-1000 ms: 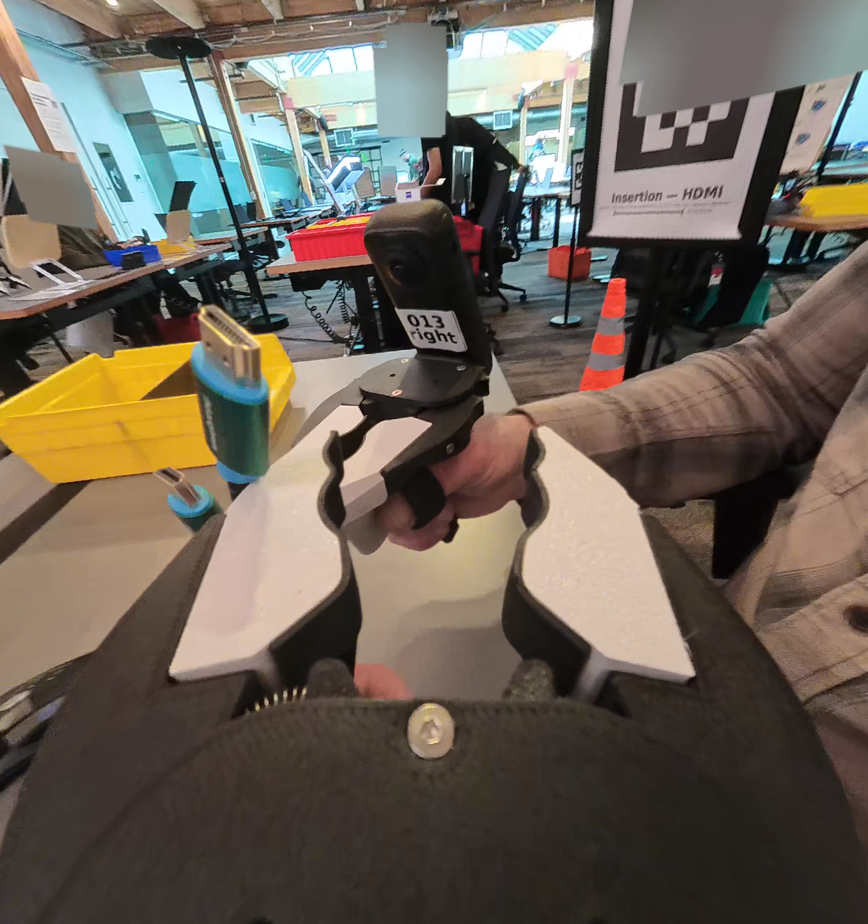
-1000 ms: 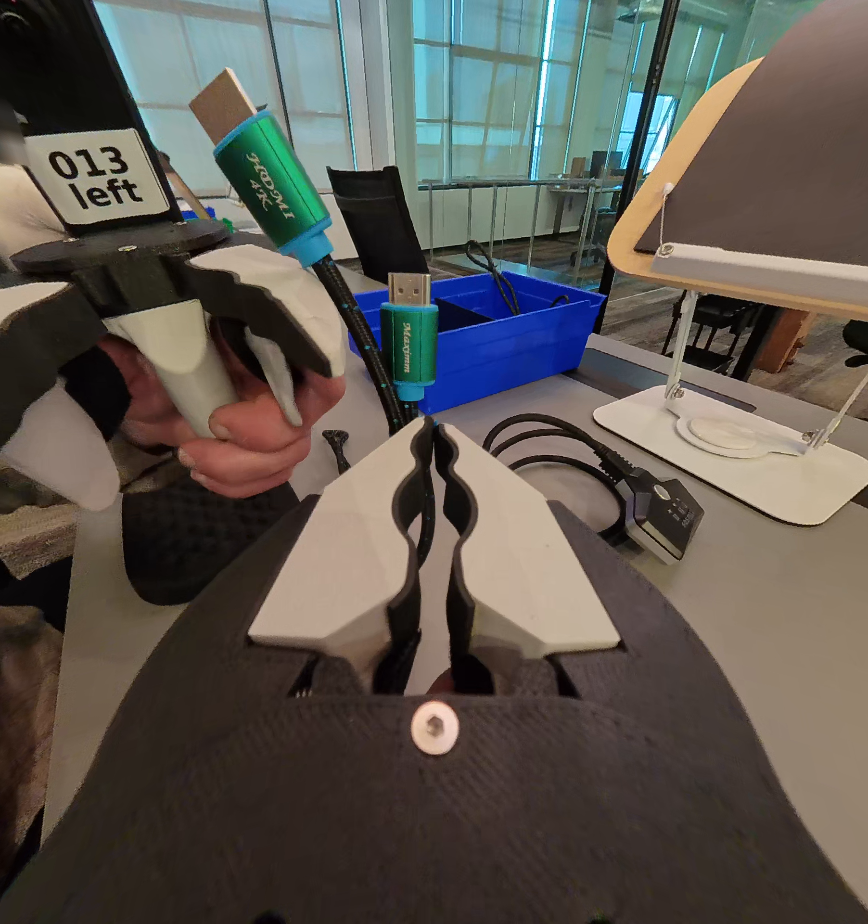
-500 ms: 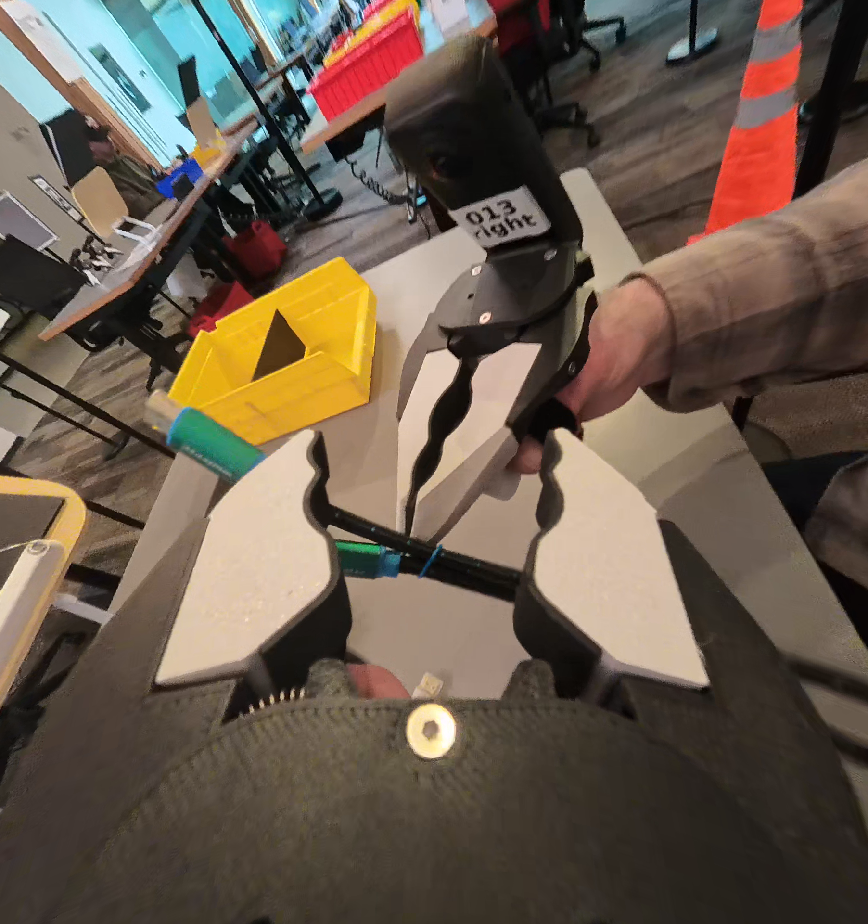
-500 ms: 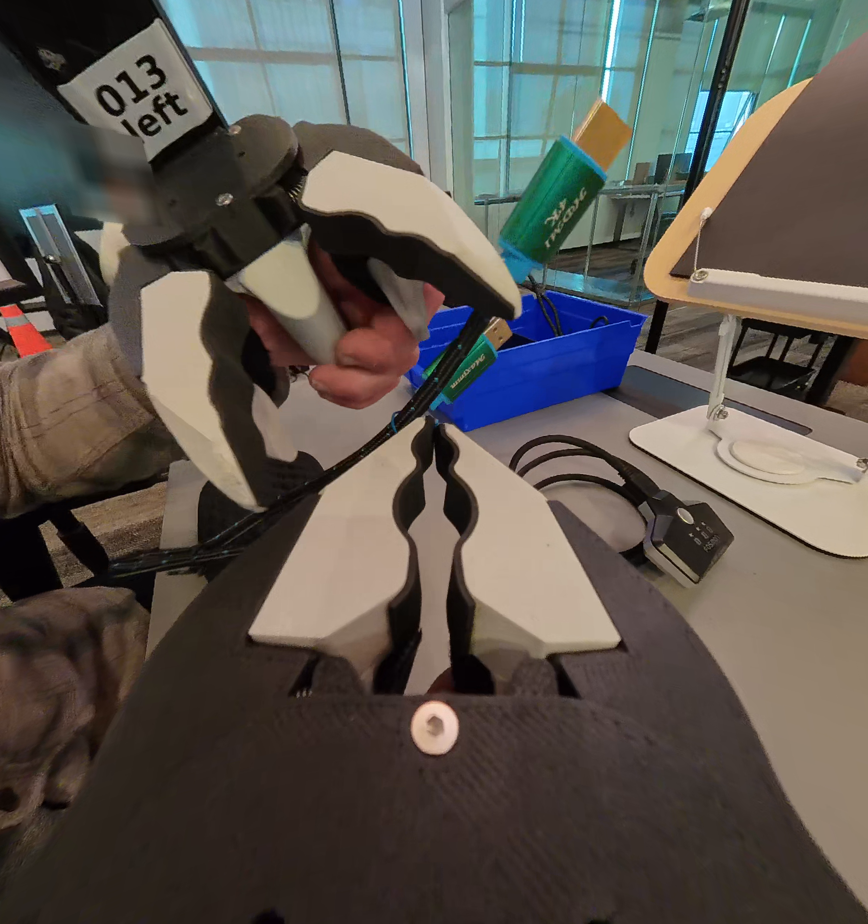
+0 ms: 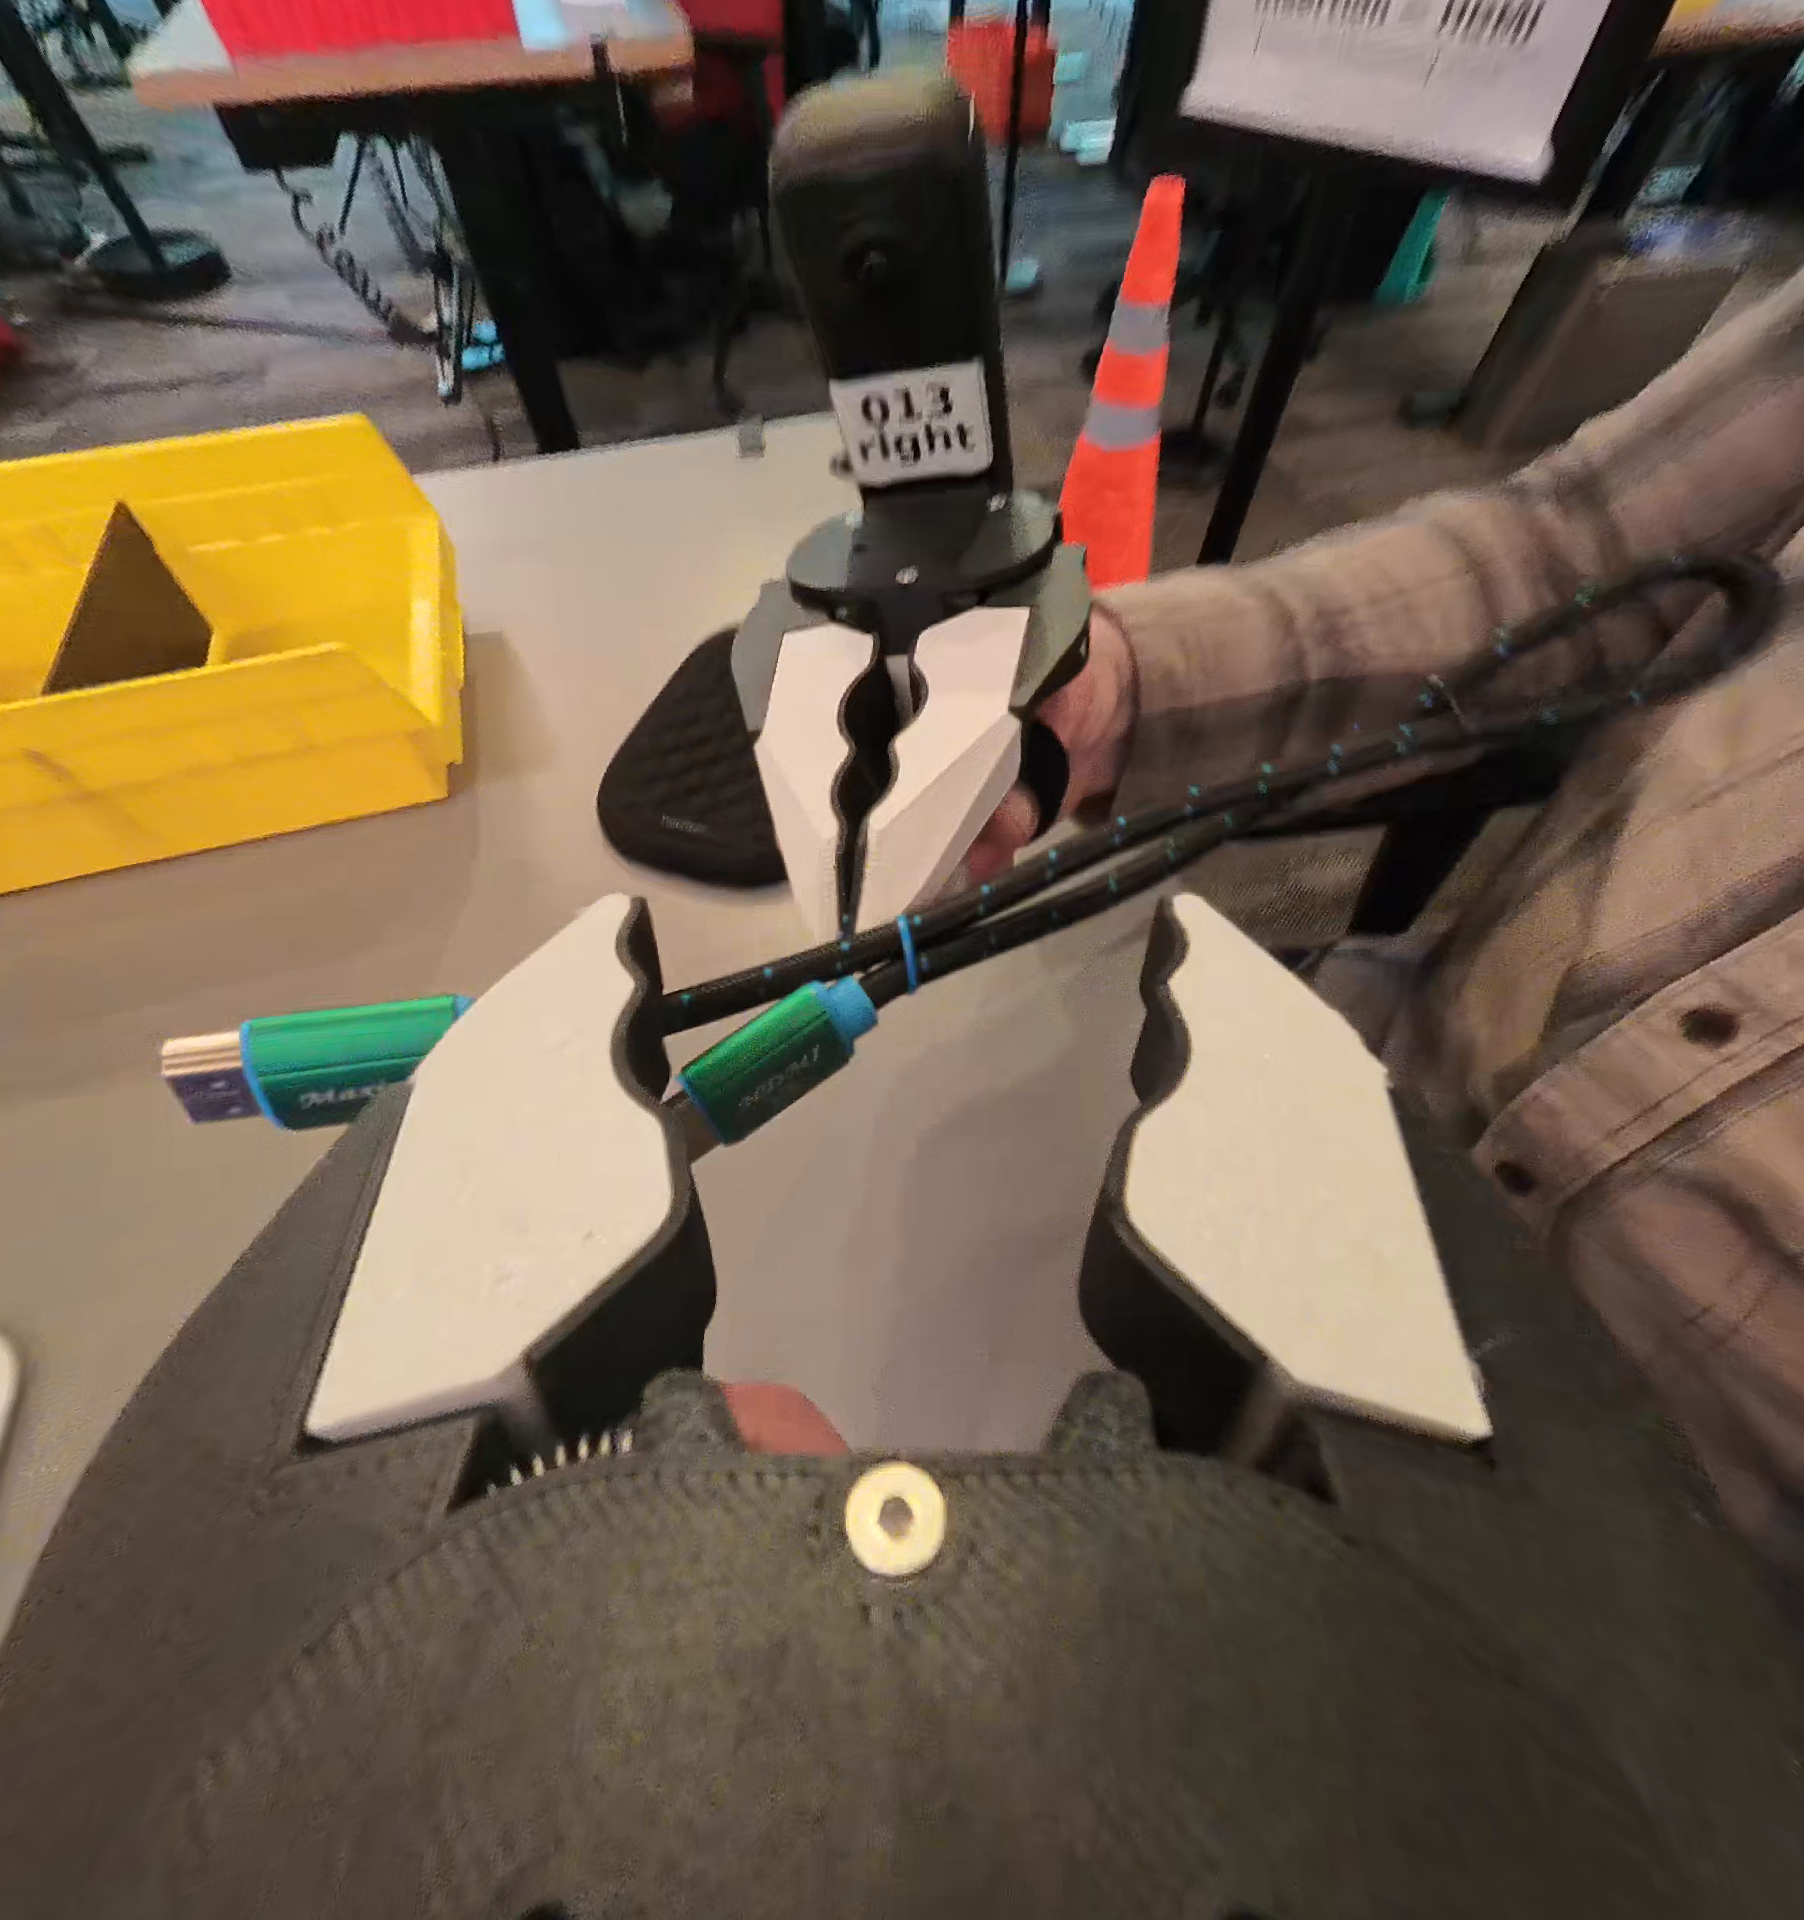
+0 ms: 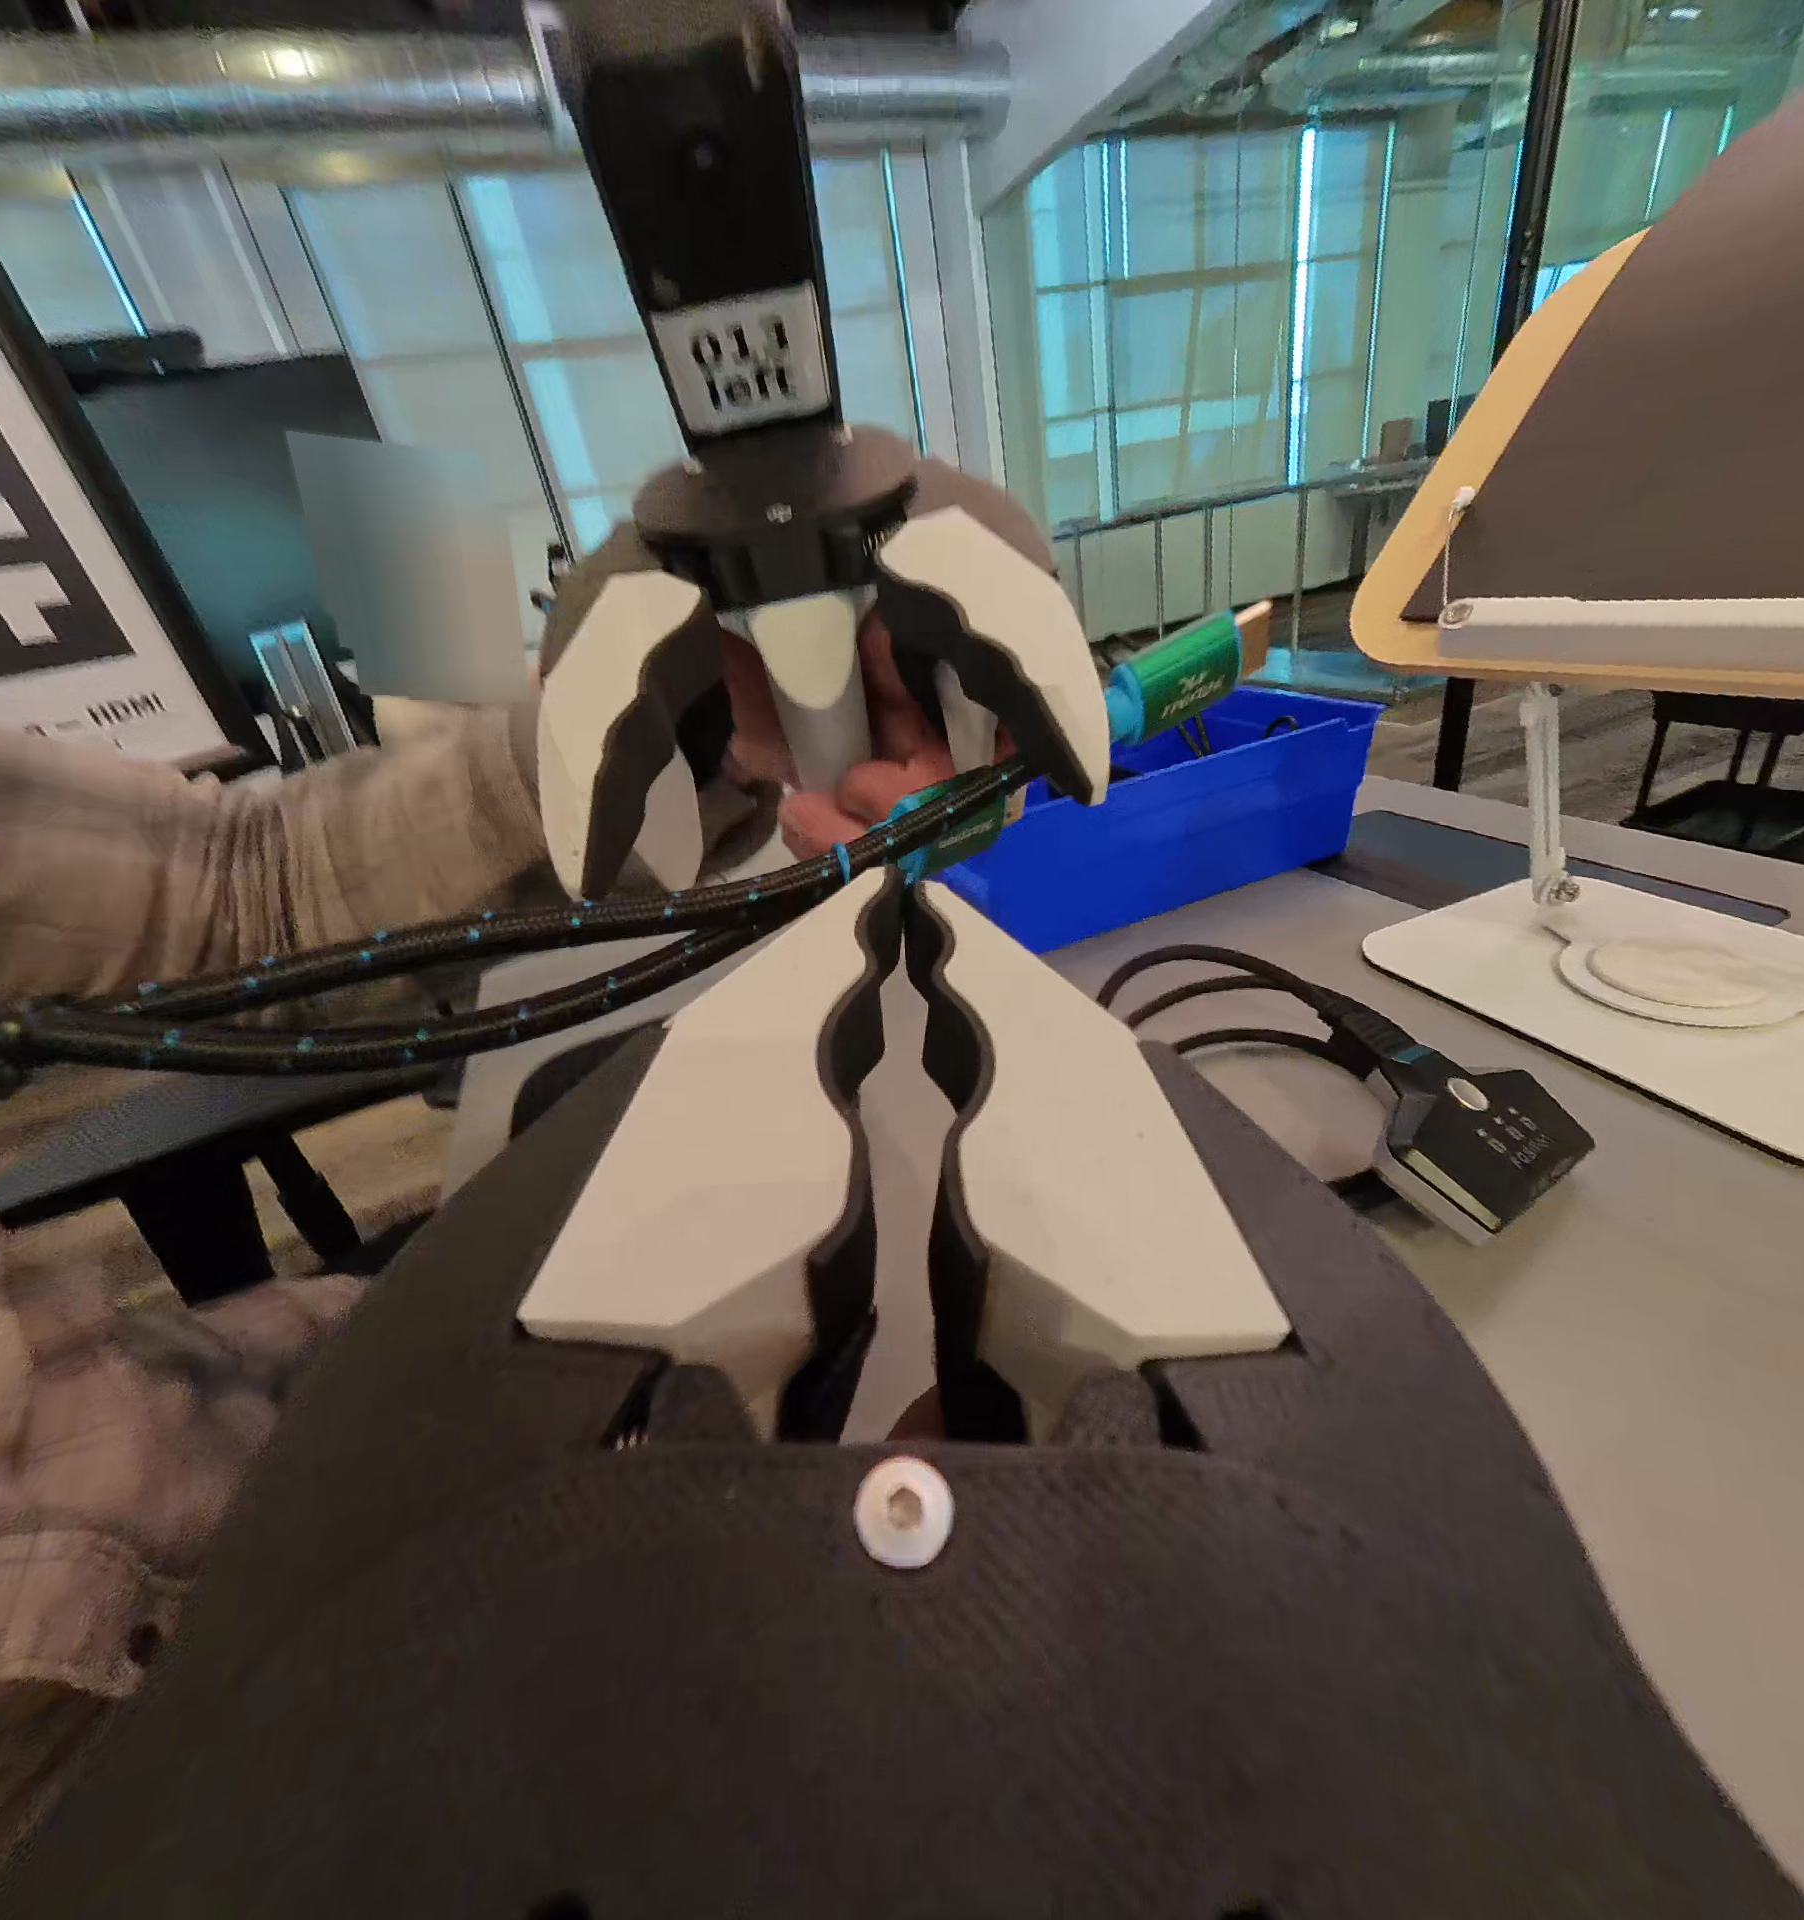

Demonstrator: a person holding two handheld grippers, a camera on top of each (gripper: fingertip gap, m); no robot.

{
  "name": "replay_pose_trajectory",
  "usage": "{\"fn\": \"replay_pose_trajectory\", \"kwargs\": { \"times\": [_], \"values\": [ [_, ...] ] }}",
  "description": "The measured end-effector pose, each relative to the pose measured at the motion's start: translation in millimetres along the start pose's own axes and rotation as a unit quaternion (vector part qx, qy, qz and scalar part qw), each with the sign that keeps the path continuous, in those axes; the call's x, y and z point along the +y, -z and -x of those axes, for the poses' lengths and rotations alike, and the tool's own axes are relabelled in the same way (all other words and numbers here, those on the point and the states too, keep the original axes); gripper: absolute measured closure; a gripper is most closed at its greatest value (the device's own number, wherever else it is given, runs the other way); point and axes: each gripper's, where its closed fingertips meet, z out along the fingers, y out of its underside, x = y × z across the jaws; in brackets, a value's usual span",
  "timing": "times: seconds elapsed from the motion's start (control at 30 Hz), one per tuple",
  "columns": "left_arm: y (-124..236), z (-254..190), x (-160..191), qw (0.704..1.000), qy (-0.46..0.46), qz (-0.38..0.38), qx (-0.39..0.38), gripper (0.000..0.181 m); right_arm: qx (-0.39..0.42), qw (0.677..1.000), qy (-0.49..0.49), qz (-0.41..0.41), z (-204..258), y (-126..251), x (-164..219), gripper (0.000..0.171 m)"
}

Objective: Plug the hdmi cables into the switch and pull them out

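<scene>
Since half a second ago both tools have swung to face each other squarely, and the bundled HDMI cables (image 5: 1085,873) now run level across the gap instead of slanting up.

Right tool (image 5: 856,904) — fingers pinched together at the tips, nipping the black braided cables just behind a small blue tie. Left tool (image 5: 893,977) — spread wide, gripping nothing; the cables pass between its fingers, one strand running behind its left finger (image 5: 524,1143).

Cable look: black braid flecked with teal, doubled over in a loop beside the plaid sleeve (image 5: 1500,623). Two plugs, metallic green shells with blue collars — one plug (image 5: 763,1065) hangs between the left tool's fingers, the second plug (image 5: 306,1060) juts past that finger, silver tip exposed.

Switch (image 6: 1480,1143): small black box with its own black lead, lying on the grey counter (image 6: 1656,1403) right of the right tool, near a blue bin (image 6: 1168,821). Yellow bin (image 5: 191,644) sits left of the cables.
</scene>
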Motion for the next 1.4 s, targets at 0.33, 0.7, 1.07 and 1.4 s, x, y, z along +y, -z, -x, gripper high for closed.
{"fn": "replay_pose_trajectory", "kwargs": {
  "times": [0.33,0.7,1.07,1.4],
  "values": [
    [-49,-15,46,0.998,0.057,-0.007,0.030,0.104,0.041,0.997,-0.020,-0.062,-11,2,-16,0.171],
    [-67,-50,28,0.990,0.074,-0.057,0.103,0.106,0.061,0.996,-0.018,-0.062,-20,9,-18,0.171],
    [-56,-77,-16,0.970,0.061,-0.177,0.154,0.125,0.073,0.997,0.007,-0.014,-21,0,0,0.171],
    [-20,-38,-54,0.970,0.023,-0.240,0.029,0.117,0.070,0.996,0.057,0.024,-16,-1,7,0.171]
  ]
}}
